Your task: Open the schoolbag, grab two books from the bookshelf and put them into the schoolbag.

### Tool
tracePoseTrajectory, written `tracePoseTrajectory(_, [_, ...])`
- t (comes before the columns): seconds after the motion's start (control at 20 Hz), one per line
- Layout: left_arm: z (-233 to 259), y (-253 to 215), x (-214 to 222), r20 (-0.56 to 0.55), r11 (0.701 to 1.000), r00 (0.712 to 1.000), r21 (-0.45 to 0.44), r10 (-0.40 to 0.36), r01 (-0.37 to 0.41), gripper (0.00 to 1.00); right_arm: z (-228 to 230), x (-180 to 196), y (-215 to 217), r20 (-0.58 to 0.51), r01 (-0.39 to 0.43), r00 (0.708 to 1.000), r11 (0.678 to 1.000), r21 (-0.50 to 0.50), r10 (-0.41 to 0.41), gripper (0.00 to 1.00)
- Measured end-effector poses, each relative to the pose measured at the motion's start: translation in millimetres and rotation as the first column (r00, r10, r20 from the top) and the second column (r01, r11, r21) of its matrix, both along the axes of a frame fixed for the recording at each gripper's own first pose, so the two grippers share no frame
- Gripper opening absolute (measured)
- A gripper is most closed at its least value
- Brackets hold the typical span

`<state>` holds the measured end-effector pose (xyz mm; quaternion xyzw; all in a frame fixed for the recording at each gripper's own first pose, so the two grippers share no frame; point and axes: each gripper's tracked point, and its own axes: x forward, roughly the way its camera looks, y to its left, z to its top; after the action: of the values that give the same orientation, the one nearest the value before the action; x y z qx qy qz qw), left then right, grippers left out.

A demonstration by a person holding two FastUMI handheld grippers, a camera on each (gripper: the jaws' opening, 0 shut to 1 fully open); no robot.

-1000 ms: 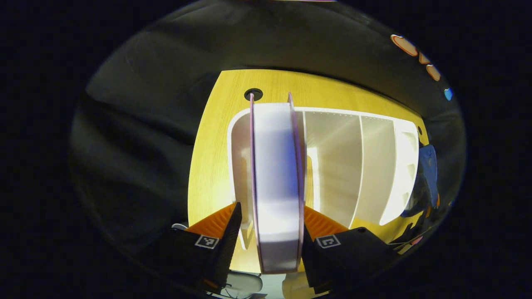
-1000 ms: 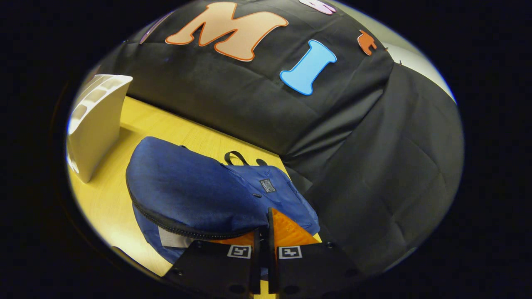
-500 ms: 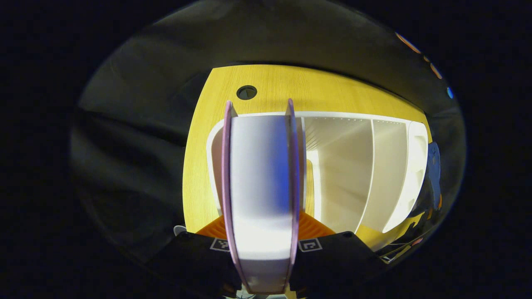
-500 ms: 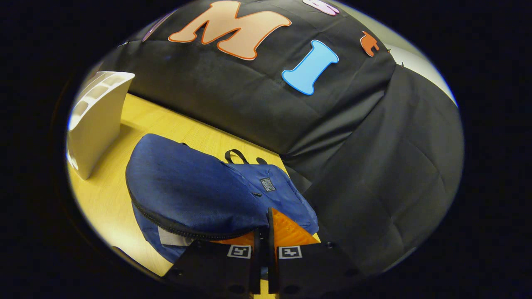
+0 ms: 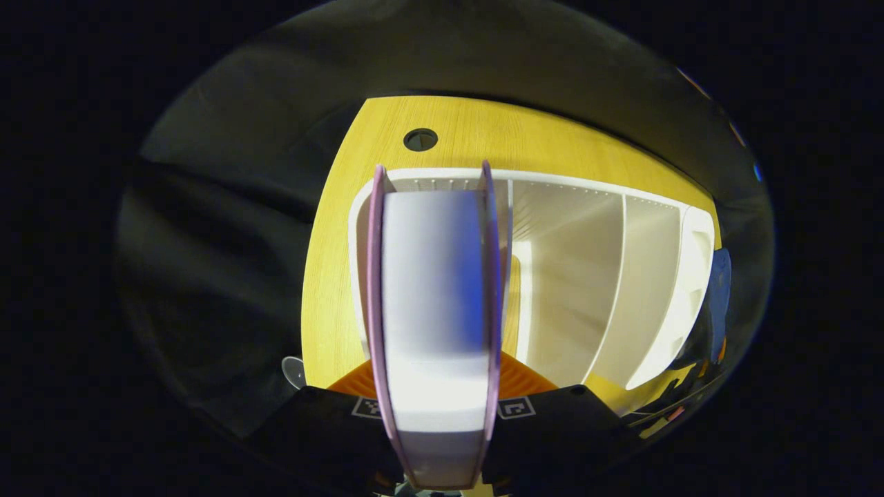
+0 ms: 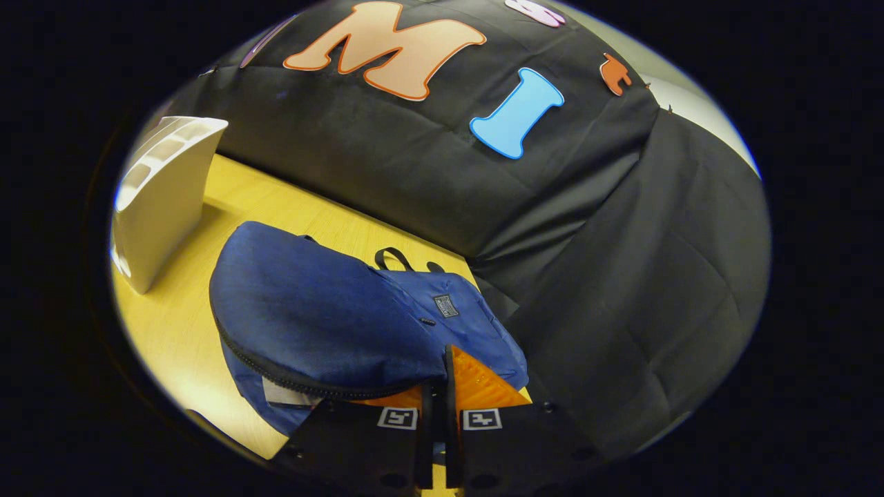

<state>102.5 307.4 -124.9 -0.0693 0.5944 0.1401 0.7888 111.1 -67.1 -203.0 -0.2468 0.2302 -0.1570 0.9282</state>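
Note:
A thick book with purple covers and a white page edge stands upright in the leftmost slot of the white bookshelf. My left gripper is shut on it, one finger on each cover. The blue schoolbag lies on the yellow table, its flap raised along the unzipped edge with a gap beneath. My right gripper is shut on the flap's edge and holds it up. A bit of the schoolbag shows past the shelf's right end in the left gripper view.
The bookshelf's other slots hold nothing. In the right gripper view the bookshelf stands left of the bag with bare table between them. A round cable hole sits in the table behind the shelf. Black cloth walls close in behind the table.
My left gripper's fingers have closed onto the book's covers, and the book now sits nearer and larger in that view. The right gripper and the bag's flap have hardly moved.

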Motion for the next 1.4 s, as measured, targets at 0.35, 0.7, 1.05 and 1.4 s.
tracePoseTrajectory(0.35, [40.4,-17.3,-51.9,-0.025,0.999,0.999,-0.027,0.044,-0.045,0.41,-0.3,0.1,-2.5,0.011,-0.02,1.0,1.0,0.024,0.02,0.07])
tracePoseTrajectory(0.7, [100.3,-43.8,-92.0,0.043,0.992,0.992,-0.065,0.115,-0.112,0.41,-1.2,1.5,-2.1,0.015,-0.078,0.997,0.996,0.034,0.078,0.07])
tracePoseTrajectory(1.05, [150.1,-77.6,-129.5,0.091,0.993,0.989,-0.028,0.115,-0.113,0.4,-1.7,-0.3,-5.9,0.03,-0.114,0.993,0.991,0.067,0.112,0.07])
tracePoseTrajectory(1.4, [161.8,-160.3,-128.2,0.136,0.989,0.988,-0.138,0.073,-0.054,0.4,2.5,-2.5,-13.4,0.032,-0.139,0.99,0.985,0.101,0.136,0.12])
